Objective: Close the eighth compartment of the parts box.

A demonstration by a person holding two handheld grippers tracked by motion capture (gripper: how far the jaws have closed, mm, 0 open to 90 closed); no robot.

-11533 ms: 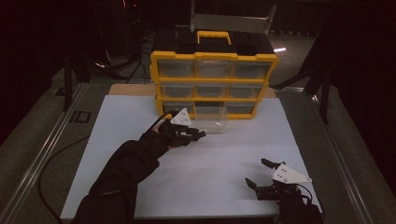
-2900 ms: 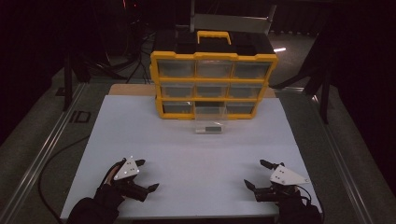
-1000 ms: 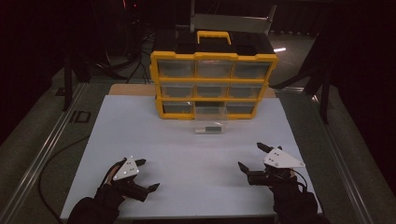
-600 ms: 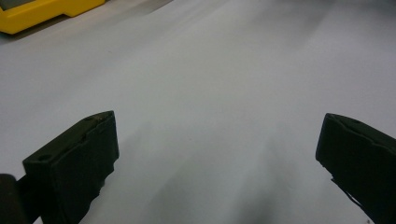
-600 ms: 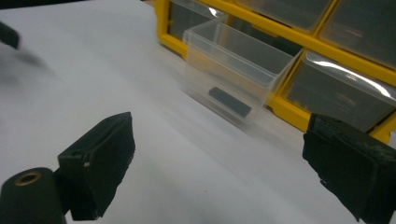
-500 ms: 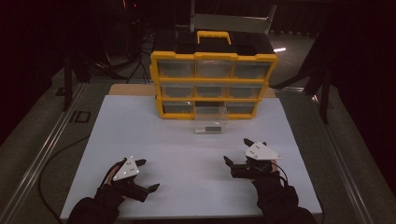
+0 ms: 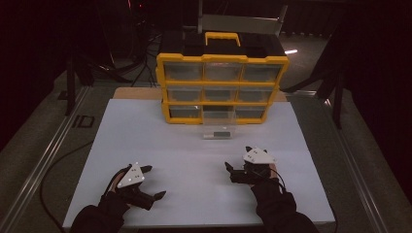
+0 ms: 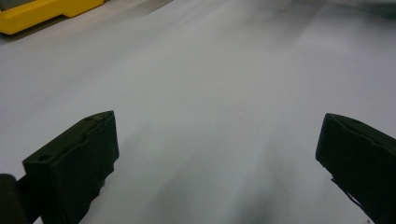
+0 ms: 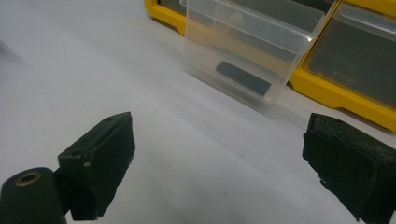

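The left gripper [image 7: 152, 182] rests near the table's [image 7: 145, 141] front left corner, jaws spread and empty (parked clear). Toward the rear centre, the clear drawer [image 7: 219, 127] sits pulled out of the yellow cabinet [image 7: 221, 87], exposing its dark contents. The right gripper [image 7: 238, 162], jaws wide, faces it, apparently for access.

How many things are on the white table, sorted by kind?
Yellow organizer: 1
Clear drawer, pulled out, with a dark piece inside: 1
Hand-held grippers, left and right, both open: 2
Total: 4
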